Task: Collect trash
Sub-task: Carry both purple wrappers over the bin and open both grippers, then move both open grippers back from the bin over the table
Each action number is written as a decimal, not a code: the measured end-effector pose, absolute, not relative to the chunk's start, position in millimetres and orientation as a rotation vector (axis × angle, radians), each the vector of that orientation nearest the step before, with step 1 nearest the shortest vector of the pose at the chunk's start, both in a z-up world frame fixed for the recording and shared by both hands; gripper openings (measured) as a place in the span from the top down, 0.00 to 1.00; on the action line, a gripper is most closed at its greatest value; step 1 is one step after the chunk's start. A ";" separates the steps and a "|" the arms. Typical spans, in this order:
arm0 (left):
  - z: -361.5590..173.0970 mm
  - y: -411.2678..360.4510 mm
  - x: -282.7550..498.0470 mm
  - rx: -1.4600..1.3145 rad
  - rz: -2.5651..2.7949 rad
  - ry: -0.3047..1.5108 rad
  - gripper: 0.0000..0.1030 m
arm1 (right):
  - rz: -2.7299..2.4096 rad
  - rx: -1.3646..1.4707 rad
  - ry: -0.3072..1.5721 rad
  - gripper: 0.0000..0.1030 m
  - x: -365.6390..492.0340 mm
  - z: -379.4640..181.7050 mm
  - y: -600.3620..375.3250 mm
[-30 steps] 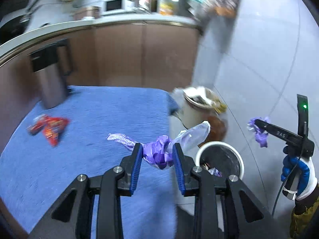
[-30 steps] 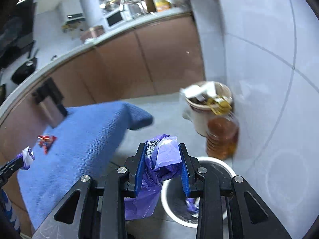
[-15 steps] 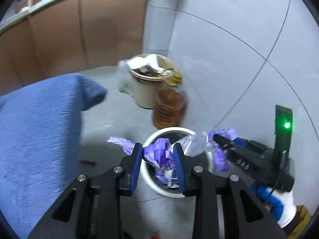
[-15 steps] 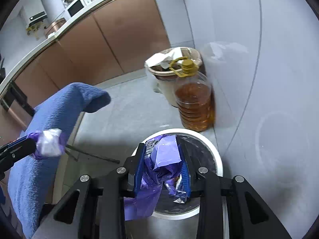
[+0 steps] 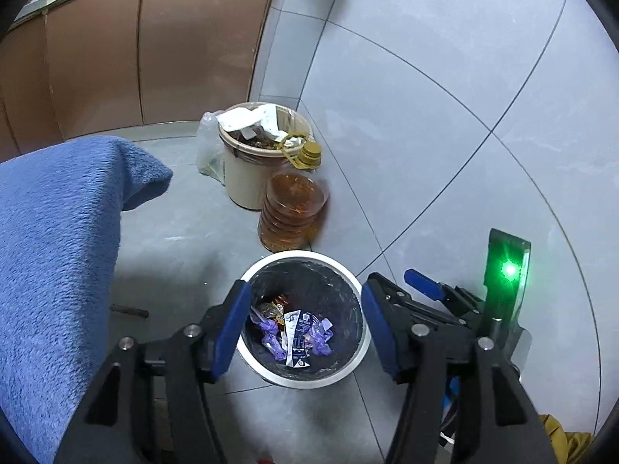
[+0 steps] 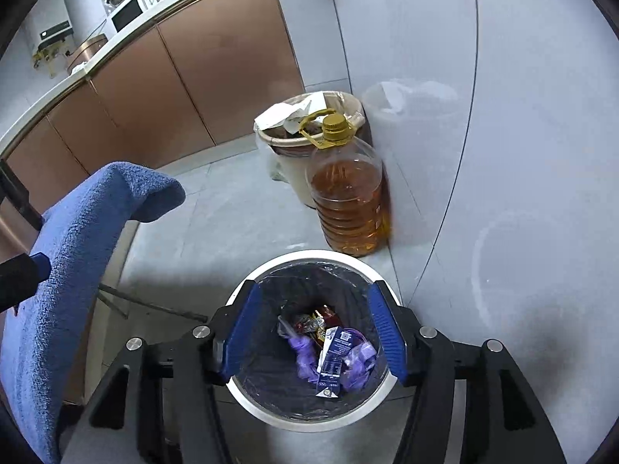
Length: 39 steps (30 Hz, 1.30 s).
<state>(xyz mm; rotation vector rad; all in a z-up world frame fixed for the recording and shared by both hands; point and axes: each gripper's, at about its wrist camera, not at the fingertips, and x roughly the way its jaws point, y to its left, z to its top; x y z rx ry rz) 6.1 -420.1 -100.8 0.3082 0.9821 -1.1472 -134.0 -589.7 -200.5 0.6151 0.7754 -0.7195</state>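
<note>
Both my grippers hang spread wide and hold nothing. Off to the left of my left gripper point(image 5: 305, 328) lies a blue towel point(image 5: 50, 239); straight below its jaws sits the white bin point(image 5: 309, 379), purple wrappers point(image 5: 271, 338) and a white packet point(image 5: 296, 332) lying on its black liner. My right gripper point(image 6: 315, 334) hangs above that bin too, and ahead of its jaws stand an oil bottle point(image 6: 350, 201) and a beige bucket point(image 6: 288, 170).

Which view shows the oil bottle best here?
Right wrist. The oil bottle shows whole from the side, gold cap to base, standing beside the beige bin. The left wrist view sees it from more overhead, foreshortened and slightly blurred.
</note>
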 end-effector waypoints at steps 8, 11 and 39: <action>-80.3 -377.5 12.7 0.287 -1.069 0.895 0.44 | -0.698 0.582 0.765 0.40 -127.4 -186.0 -575.4; -71.5 -353.4 18.5 0.263 -1.019 0.863 0.44 | -0.678 0.566 0.753 0.39 -122.7 -175.5 -566.9; 10.5 -23.5 11.0 0.048 -0.146 0.486 0.38 | -0.222 0.202 0.565 0.18 -27.1 -20.5 -376.0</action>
